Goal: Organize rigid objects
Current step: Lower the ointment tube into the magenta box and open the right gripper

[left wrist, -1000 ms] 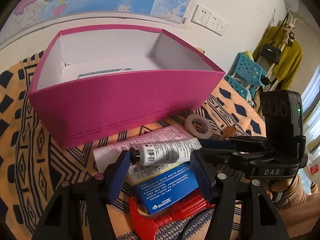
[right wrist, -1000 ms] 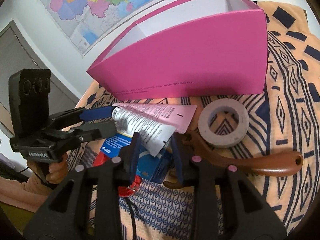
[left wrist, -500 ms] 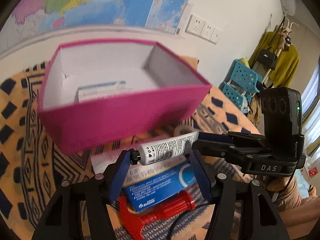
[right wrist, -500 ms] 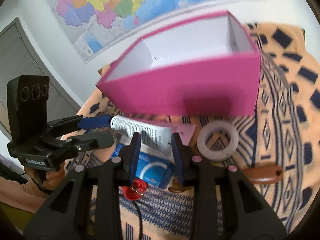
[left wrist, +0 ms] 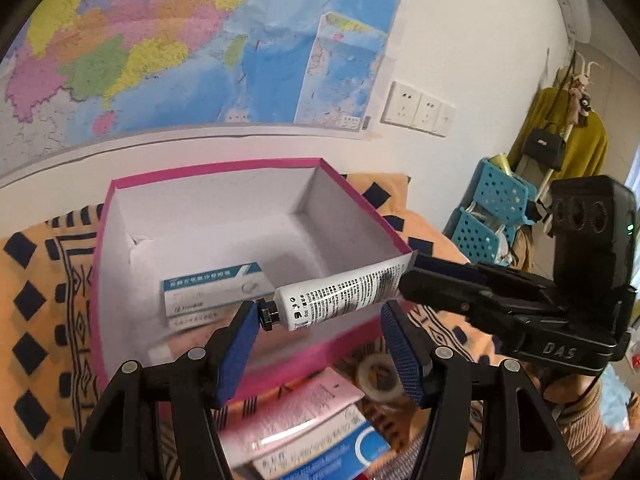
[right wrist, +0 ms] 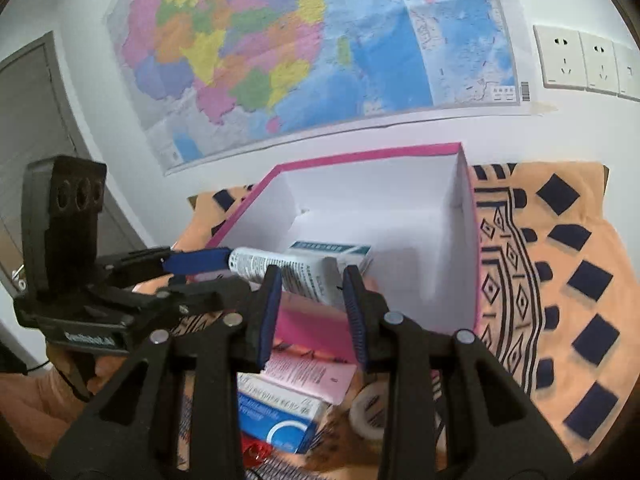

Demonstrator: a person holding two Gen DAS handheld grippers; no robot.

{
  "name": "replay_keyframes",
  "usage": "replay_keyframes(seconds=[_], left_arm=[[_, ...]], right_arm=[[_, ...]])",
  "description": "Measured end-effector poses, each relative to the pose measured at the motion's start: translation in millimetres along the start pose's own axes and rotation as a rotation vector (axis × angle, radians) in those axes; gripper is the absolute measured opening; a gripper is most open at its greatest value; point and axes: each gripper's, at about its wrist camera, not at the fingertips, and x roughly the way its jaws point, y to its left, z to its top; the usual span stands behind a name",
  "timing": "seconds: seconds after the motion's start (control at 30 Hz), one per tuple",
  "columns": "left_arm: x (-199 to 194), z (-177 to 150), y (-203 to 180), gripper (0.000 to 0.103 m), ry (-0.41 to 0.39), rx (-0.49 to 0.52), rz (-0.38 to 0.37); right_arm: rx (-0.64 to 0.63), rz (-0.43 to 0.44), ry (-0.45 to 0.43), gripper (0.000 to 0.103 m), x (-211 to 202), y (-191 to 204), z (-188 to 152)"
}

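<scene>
We hold the white tube in the air over the near wall of the pink box, our right gripper clenched on its flat crimped end. Our left gripper is released, fingers spread wide with the black cap just beside the left one. A white-and-teal carton lies inside the box. On the patterned cloth below lie a pink leaflet, a blue carton and a tape roll.
</scene>
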Motion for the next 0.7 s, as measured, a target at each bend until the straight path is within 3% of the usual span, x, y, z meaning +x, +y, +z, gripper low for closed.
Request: replay_keyframes(seconds=[0.37,0.7], left_arm=[[50.6,-0.5,15.7,0.063,0.102,-0.093,-0.033],[10.4,-20.3,0.9,0.065,0.028,-0.011,-0.066]], right_arm=[[0.091,-0.063,0.040,0.035,22.3,-37.1,0.2],[0.052,-0.006,-0.012,0.035,-16.5,-23.7,-17.1]])
